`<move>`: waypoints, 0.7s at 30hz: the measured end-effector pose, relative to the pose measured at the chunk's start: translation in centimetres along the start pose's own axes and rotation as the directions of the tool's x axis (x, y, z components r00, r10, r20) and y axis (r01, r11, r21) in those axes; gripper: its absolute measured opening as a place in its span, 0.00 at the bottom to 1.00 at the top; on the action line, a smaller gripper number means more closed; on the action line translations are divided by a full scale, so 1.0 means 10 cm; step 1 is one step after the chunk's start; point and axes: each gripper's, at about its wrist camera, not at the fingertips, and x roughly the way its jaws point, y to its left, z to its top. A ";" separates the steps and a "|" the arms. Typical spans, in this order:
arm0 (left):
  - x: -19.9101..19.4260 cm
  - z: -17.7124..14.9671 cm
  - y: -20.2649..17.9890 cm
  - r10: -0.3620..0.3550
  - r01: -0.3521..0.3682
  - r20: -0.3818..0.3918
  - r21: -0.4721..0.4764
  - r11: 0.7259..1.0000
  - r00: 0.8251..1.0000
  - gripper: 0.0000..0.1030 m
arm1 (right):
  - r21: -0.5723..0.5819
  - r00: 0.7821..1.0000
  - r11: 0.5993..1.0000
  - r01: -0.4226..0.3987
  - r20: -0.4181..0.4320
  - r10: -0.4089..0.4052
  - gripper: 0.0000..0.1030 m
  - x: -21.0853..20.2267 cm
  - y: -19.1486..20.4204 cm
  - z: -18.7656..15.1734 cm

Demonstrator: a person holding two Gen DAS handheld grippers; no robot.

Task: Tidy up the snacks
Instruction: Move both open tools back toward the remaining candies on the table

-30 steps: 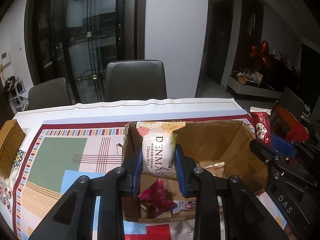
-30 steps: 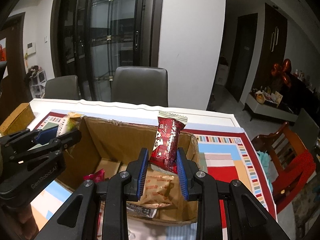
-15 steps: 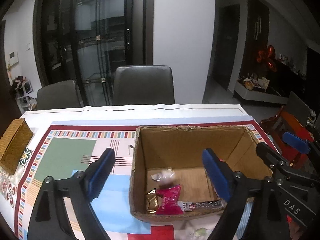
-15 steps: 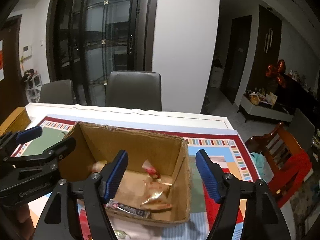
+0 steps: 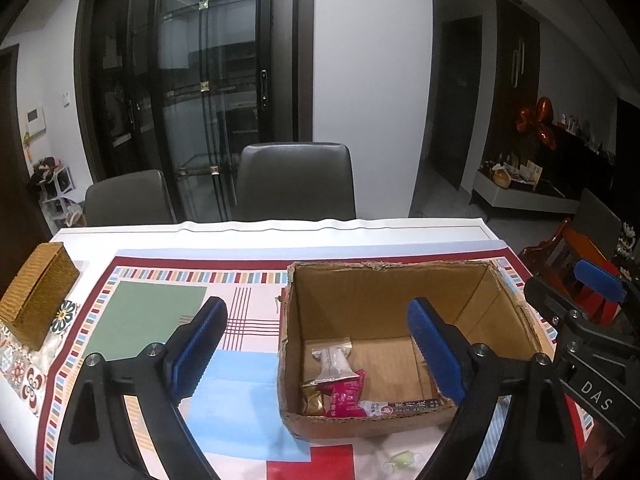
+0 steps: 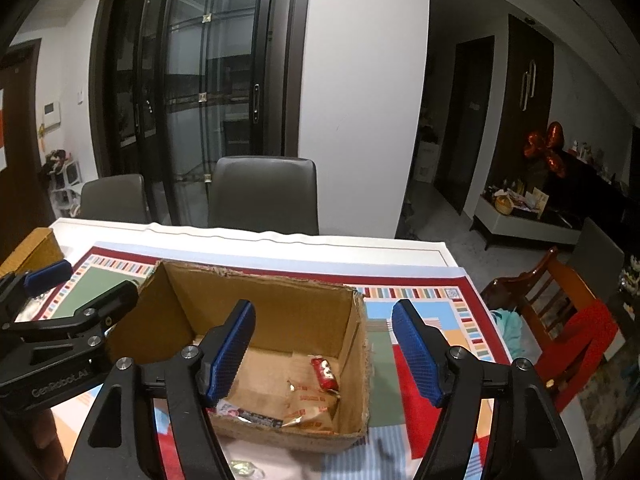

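Note:
An open cardboard box (image 5: 400, 300) stands on the patterned tablecloth. Inside it lie a white packet (image 5: 334, 362), a pink packet (image 5: 344, 394), a gold sweet (image 5: 313, 400) and a long bar (image 5: 404, 406). My left gripper (image 5: 316, 310) hovers above the box's left wall, open and empty. In the right wrist view the box (image 6: 280, 300) also holds a red packet (image 6: 325, 372) on orange-printed packets (image 6: 312, 404). My right gripper (image 6: 324, 312) hangs open and empty over the box's right wall. Each gripper shows at the edge of the other's view.
A loose wrapped sweet (image 5: 402, 460) lies on the cloth in front of the box. A wicker box (image 5: 38, 292) sits at the table's left edge. Two grey chairs (image 5: 294, 184) stand behind the table, and a wooden chair with a red cushion (image 6: 568, 320) to its right.
Both grippers opened: the left let go of the white packet, the right of the red one. Both packets now lie in the box. Both grippers have drawn up and back a little.

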 end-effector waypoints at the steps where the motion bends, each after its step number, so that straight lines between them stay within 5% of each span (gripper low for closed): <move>1: -0.02 0.00 0.00 0.001 -0.001 0.003 0.000 1.000 1.000 0.90 | 0.001 1.000 1.000 0.001 0.003 -0.001 0.70 -0.02 0.00 0.00; 21: -0.42 -0.09 -0.01 0.018 -0.018 0.026 -0.002 1.000 0.999 0.90 | 0.025 0.999 1.000 -0.012 0.031 0.011 0.70 -0.36 -0.05 -0.05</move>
